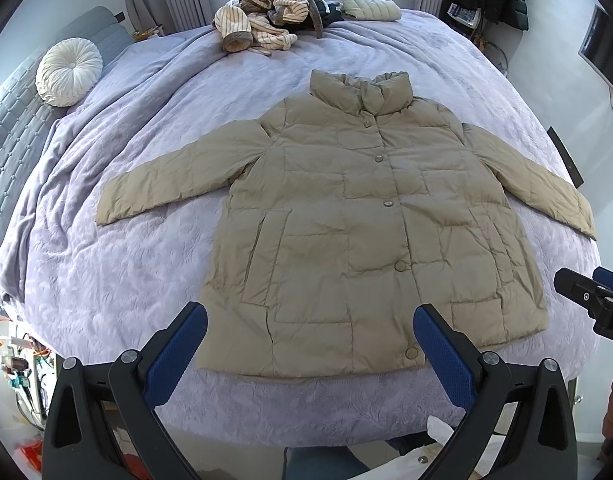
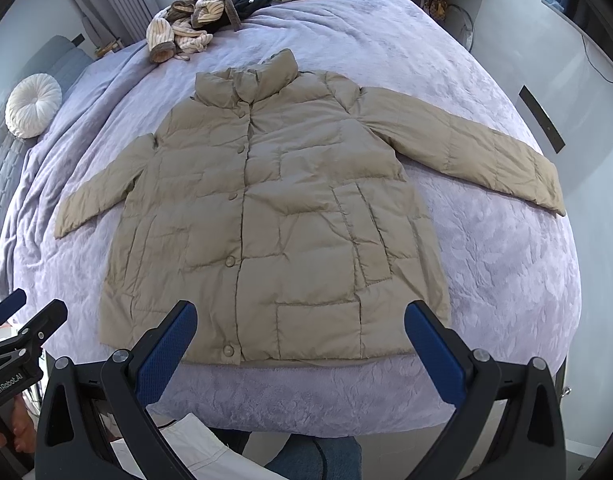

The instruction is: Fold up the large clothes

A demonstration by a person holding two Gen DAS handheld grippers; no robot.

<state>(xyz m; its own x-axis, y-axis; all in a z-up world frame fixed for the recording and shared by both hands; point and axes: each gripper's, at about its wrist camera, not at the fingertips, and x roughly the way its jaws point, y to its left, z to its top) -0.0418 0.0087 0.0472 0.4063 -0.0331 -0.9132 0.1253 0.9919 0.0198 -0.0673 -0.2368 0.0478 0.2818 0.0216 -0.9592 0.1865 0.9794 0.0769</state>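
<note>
One khaki quilted puffer jacket (image 1: 346, 232), laid flat and buttoned at the centre of the lavender-covered bed (image 1: 126, 280).

It is judged light, soft and slippery; the cuffs at 9 and 3 o'clock suit gripping. Two grippers are counted, left gripper (image 1: 310, 340) and right gripper (image 2: 300, 332), fingers spread wide, holding nothing.

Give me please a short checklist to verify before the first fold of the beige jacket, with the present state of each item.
1. Jacket lies flat, front up, buttons closed: ok.
2. Both sleeves spread out to the sides, not tucked under: ok.
3. Left gripper jaws open and holding nothing: ok.
4. Right gripper jaws open and holding nothing: ok.
5. Bedspread around the jacket free of other things; the pile of striped clothes and the round cushion lie apart from it: ok.
6. Sleeve on the right stays fully on the bed: cannot tell, its cuff reaches near the edge.
</note>
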